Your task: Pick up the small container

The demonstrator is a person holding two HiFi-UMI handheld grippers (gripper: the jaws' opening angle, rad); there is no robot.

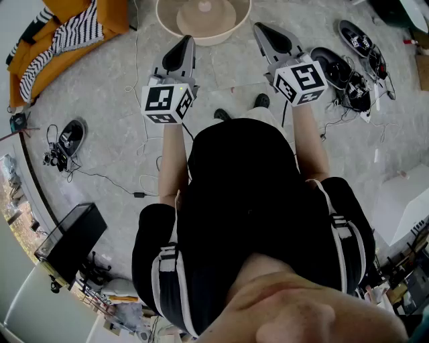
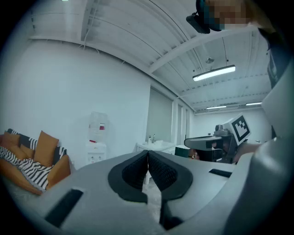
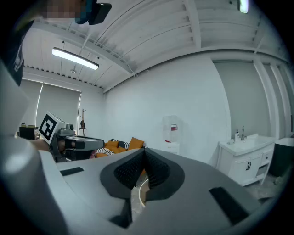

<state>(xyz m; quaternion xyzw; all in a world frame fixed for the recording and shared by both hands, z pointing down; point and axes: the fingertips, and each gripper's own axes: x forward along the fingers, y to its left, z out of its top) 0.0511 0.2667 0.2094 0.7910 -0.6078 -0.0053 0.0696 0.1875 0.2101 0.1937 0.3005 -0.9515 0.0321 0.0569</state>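
A round beige basin-like stand [image 1: 231, 30] sits on the floor ahead of me, and a small pale rounded object [image 1: 204, 7] rests at its middle, cut off by the frame's top edge. I cannot tell if that is the small container. My left gripper [image 1: 182, 44] is held up just short of the stand's near rim, jaws shut and empty. My right gripper [image 1: 263, 30] is level with it beside the rim's right side, also shut on nothing. In the left gripper view the pads [image 2: 138, 167] touch, as do the pads [image 3: 156, 167] in the right gripper view.
Orange cushions with a striped blanket [image 1: 60, 33] lie at the far left. Shoes [image 1: 70, 137] and cables are on the floor at left, more shoes [image 1: 355, 40] at right. A black box [image 1: 70, 241] stands near left. A water dispenser [image 2: 97, 137] and sink cabinet [image 3: 245, 158] line the wall.
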